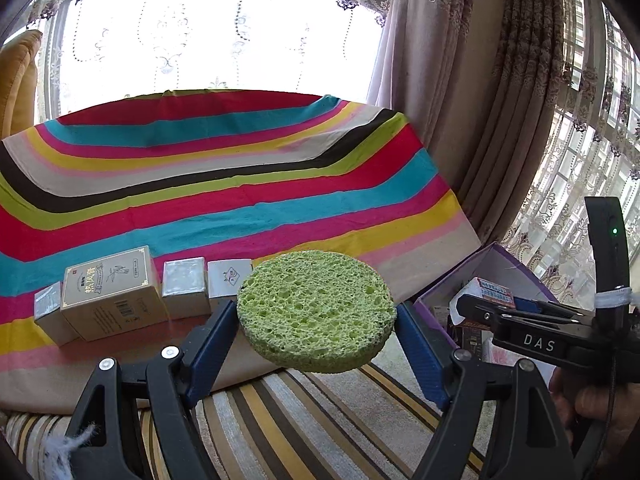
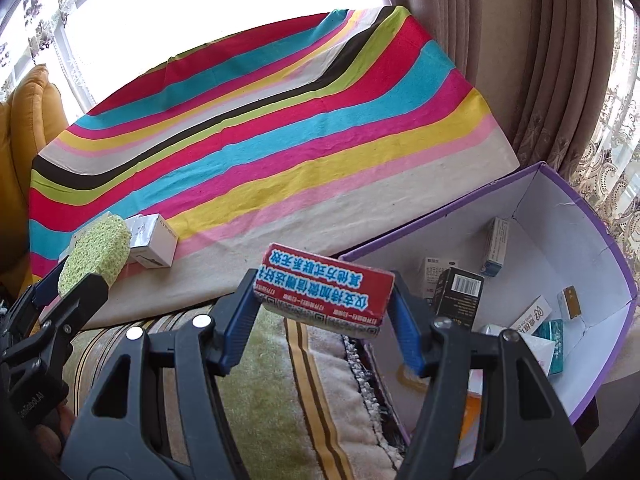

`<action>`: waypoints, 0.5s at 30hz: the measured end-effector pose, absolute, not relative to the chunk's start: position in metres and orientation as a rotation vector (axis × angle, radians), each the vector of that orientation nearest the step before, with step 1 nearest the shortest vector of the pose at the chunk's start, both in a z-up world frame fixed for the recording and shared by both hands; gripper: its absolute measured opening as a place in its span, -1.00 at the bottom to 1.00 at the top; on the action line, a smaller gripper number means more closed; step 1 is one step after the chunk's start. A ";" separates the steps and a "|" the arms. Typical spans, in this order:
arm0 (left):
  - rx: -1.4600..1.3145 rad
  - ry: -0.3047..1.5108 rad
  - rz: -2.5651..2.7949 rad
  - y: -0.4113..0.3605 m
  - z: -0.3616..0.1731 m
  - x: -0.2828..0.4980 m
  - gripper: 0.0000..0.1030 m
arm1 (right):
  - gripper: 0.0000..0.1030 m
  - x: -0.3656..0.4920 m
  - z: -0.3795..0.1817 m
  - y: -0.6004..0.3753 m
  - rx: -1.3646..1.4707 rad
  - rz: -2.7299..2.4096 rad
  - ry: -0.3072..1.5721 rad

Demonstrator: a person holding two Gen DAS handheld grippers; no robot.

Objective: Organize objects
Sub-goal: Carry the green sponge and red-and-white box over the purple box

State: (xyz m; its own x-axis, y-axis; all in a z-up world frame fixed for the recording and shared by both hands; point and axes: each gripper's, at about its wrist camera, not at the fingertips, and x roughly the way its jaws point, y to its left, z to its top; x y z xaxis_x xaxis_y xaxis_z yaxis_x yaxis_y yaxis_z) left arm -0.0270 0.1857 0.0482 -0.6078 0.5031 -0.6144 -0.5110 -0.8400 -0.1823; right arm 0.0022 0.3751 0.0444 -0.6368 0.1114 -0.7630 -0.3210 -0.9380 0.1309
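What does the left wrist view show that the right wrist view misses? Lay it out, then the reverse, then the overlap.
Only the left wrist view: the tan box and small silver boxes lined up on the striped cloth.

Only the right wrist view: inside the purple box, a black barcode box among other packets.

Both: the green sponge clamped in the left gripper, and the red packet clamped in the right gripper.

I see hard daylight blowing out the window (image 1: 224, 36) behind the lace curtains (image 1: 580, 128), sharp focus mid-frame, and fisheye bending with dark vignetted corners.
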 end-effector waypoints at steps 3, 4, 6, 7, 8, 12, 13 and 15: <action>-0.925 0.035 2.355 0.206 0.047 -0.024 0.56 | 0.27 0.016 0.042 0.396 -1.189 2.592 0.392; -0.927 0.049 2.341 0.214 0.047 -0.023 0.56 | 0.27 0.020 0.042 0.402 -1.186 2.582 0.396; -0.925 0.074 2.313 0.228 0.048 -0.019 0.56 | 0.27 0.029 0.040 0.418 -1.182 2.559 0.401; -0.928 0.078 2.298 0.235 0.048 -0.018 0.56 | 0.27 0.034 0.040 0.425 -1.177 2.550 0.397; -0.931 0.085 2.283 0.242 0.048 -0.017 0.56 | 0.27 0.038 0.039 0.433 -1.172 2.538 0.383; -0.929 0.135 2.232 0.270 0.048 -0.011 0.56 | 0.27 0.052 0.036 0.465 -1.168 2.479 0.338; -0.928 0.150 2.220 0.276 0.048 -0.010 0.56 | 0.27 0.055 0.034 0.473 -1.168 2.463 0.343; -0.927 0.184 2.198 0.289 0.047 -0.007 0.56 | 0.27 0.061 0.032 0.488 -1.155 2.438 0.359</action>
